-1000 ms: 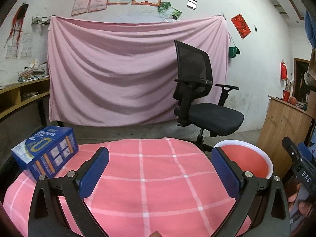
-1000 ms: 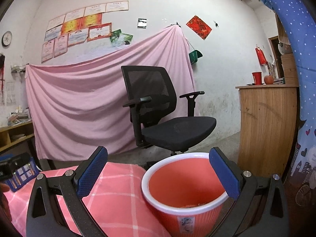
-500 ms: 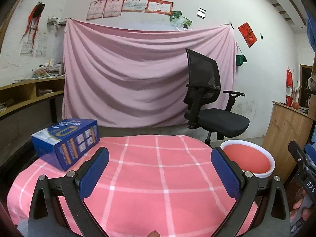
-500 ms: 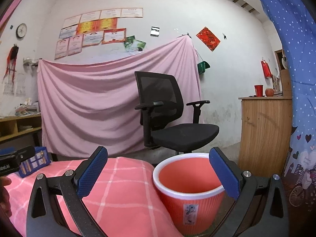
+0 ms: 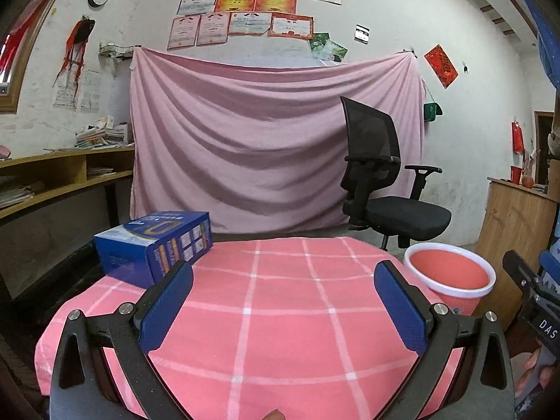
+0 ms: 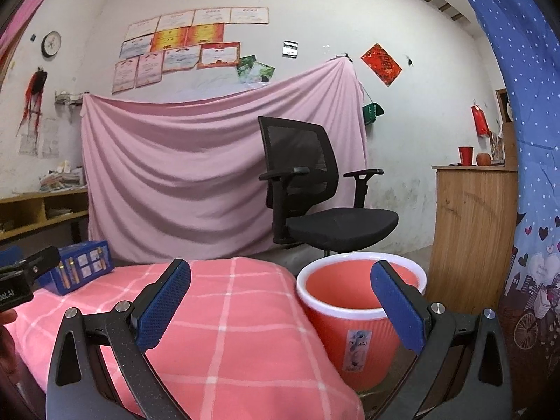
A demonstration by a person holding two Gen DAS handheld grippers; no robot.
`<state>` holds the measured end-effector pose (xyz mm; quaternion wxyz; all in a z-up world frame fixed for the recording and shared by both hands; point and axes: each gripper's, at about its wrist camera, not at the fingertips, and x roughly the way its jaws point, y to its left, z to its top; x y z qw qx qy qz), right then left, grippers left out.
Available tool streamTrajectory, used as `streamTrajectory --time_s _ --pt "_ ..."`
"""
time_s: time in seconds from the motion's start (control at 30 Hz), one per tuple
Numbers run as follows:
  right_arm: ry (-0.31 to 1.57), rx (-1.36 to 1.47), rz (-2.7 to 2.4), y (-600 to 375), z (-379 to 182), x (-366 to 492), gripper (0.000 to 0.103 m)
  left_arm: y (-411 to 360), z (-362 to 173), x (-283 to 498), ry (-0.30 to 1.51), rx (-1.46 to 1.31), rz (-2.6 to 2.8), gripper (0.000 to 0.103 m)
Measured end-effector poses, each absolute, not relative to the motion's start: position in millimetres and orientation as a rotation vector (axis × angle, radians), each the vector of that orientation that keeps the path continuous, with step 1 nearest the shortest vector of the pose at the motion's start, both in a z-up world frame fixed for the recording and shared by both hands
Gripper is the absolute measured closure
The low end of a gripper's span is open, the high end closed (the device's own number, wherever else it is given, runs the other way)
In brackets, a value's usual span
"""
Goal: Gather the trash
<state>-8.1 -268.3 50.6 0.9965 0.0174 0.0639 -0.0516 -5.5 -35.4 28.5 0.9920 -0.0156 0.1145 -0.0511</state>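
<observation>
Soft checked tablecloth, glossy ribbed plastic bin, printed cardboard box, matt wooden cabinet.

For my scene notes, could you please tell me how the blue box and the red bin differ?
The blue box is rectangular and closed; the red bin is round and open-topped with a white rim. The box lies on the checked tablecloth; the bin stands lower, beside the table's right edge. Neither is held by a gripper.

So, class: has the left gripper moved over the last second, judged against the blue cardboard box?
Yes. The left gripper has pulled back and tilted upward: the blue cardboard box now sits farther right and more wall shows above.
</observation>
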Motion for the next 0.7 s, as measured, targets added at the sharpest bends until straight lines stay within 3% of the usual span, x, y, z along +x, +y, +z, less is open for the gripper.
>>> streamTrajectory --time_s 0.7 --pt "0.267 0.044 -0.059 -228.0 29.0 -7.6 0.000 -2.6 -5.6 -10.8 0.249 -0.034 -0.066 0.002"
